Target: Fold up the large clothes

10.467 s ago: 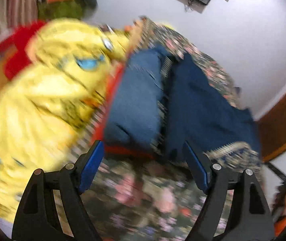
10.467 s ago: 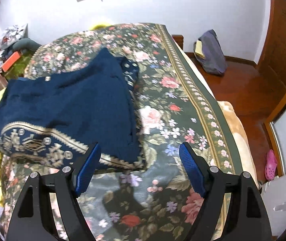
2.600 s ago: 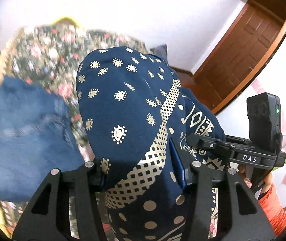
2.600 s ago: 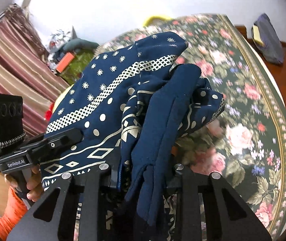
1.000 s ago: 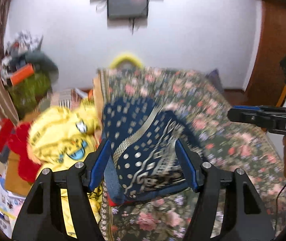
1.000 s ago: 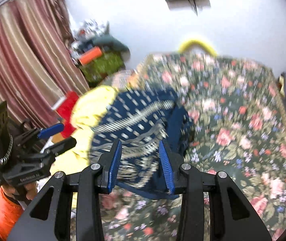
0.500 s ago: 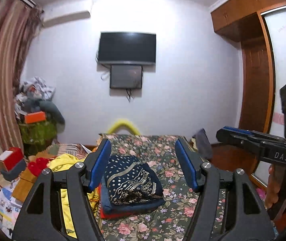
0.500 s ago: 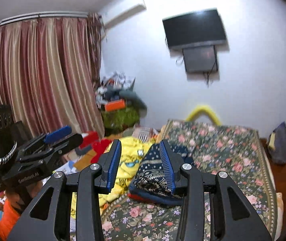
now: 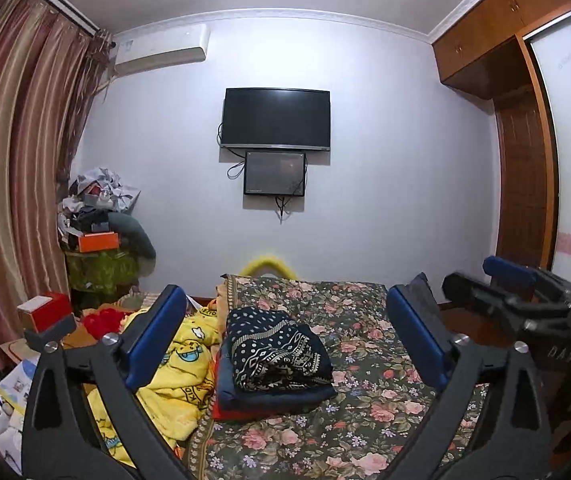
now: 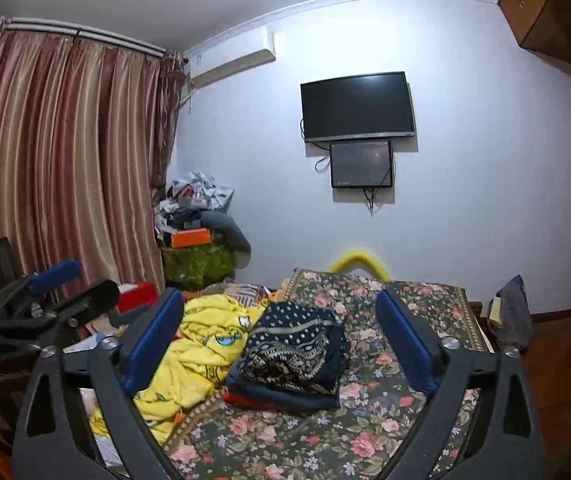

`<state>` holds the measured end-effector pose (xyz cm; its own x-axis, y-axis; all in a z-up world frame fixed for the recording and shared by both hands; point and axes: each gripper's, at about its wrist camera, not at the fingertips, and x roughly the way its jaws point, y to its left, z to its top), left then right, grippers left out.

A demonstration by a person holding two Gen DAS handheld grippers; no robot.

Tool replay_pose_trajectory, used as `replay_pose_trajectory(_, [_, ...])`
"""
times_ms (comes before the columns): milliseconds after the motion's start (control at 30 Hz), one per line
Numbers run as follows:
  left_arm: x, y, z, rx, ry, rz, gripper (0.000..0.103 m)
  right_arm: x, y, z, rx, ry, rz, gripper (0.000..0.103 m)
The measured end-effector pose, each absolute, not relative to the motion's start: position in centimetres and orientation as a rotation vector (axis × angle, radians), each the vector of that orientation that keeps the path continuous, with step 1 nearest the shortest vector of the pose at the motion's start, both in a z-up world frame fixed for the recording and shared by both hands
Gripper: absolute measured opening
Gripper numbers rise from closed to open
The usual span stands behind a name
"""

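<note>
Bedspread (image 9: 365,420), floral and dark, covers the bed and carries everything that matters. Its right half lies bare, offering open room for spreading a garment; its left edge is crowded by a rumpled yellow blanket (image 9: 173,364) that spills toward the floor clutter beside the striped curtain (image 10: 57,168). On the bedspread's left part sits a stack of folded clothes, and the navy patterned garment (image 9: 277,350) lies folded on top of a plain blue piece (image 9: 277,394) with a red one (image 9: 225,410) beneath. The stack looks a little skewed, so a careless nudge from either side could, in all likelihood, slide the top garment off or loosen its fold; the stack touching the yellow blanket adds a snagging risk if that blanket is pulled next. The left claw (image 9: 285,336) and the right claw (image 10: 281,344) are both opening wide, with nothing between their jaws, held back well apart from the stack.
</note>
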<state>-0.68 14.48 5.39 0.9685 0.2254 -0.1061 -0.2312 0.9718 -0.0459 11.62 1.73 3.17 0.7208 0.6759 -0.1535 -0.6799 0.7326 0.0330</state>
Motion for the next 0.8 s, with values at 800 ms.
replay_pose_trajectory(800, [0.2, 15.0, 3.1, -0.060, 0.153, 0.261, 0.102, 11.3, 0.4, 2.1, 0.013, 0.230, 0.743, 0.103])
